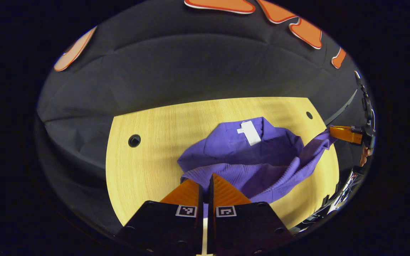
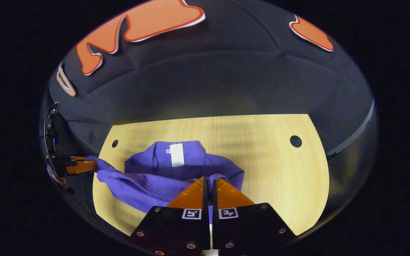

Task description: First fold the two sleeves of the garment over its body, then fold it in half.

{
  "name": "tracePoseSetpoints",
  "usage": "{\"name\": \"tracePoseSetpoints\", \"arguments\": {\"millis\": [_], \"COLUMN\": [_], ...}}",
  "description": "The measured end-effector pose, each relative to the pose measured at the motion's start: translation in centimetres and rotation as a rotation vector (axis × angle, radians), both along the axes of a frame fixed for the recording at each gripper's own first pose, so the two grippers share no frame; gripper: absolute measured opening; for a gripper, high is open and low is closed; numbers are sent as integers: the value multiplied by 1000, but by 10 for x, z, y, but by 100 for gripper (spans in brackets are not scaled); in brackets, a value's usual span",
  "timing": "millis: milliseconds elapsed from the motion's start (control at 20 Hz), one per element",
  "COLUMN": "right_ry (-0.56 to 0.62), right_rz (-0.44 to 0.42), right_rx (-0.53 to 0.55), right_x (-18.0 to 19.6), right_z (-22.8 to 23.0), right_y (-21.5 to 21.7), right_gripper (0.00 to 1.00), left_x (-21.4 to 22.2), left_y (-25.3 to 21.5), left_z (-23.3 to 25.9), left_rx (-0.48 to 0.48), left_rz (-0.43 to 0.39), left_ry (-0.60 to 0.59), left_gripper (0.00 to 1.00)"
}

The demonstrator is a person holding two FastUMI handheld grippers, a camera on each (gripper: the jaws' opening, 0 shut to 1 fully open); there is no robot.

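A purple knit garment (image 1: 247,149) lies bunched on the wooden table (image 1: 148,167), a white label (image 1: 250,132) showing on its upper face. My left gripper (image 1: 205,177) is shut on one end of its ribbed edge. At the far right of the left gripper view, the right gripper (image 1: 333,131) pinches the other end, and the edge hangs stretched between them. In the right gripper view, my right gripper (image 2: 209,179) is shut on the purple garment (image 2: 162,167). The left gripper (image 2: 92,164) holds the cloth at the table's left edge.
The table (image 2: 269,167) has a round hole (image 2: 295,141) at the right and a smaller hole (image 2: 114,143) at the left. Black cloth wall rises behind the table. Bare wood lies to the right of the garment in the right gripper view.
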State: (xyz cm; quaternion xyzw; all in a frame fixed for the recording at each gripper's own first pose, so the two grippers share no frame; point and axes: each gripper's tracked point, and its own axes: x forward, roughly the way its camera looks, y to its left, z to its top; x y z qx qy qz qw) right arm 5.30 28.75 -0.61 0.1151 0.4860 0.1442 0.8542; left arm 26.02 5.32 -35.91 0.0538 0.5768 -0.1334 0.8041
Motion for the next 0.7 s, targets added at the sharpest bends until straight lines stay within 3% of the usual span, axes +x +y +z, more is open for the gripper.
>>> {"name": "tracePoseSetpoints", "arguments": {"millis": [200,400,600,650,700], "right_ry": [25,14,-39,-44,-53], "right_rz": [-18,-128,-159,-162,-165], "right_rx": [8,72,44,44,43], "right_x": [39,73,84,84,81], "right_z": [-21,-28,-27,-23,-16], "right_y": [3,8,-10,-12,-14], "right_gripper": [3,9,18,21,23], "left_x": [30,66,99,107,115], "left_y": [-5,-3,-1,2,5], "left_z": [-20,-37,-18,-5,2], "left_rx": [31,68,106,126,131], "left_rz": [-15,23,44,42,37], "left_ry": [-1,-112,-302,-364,-408], "left_gripper": [5,8,19,39,37]}}
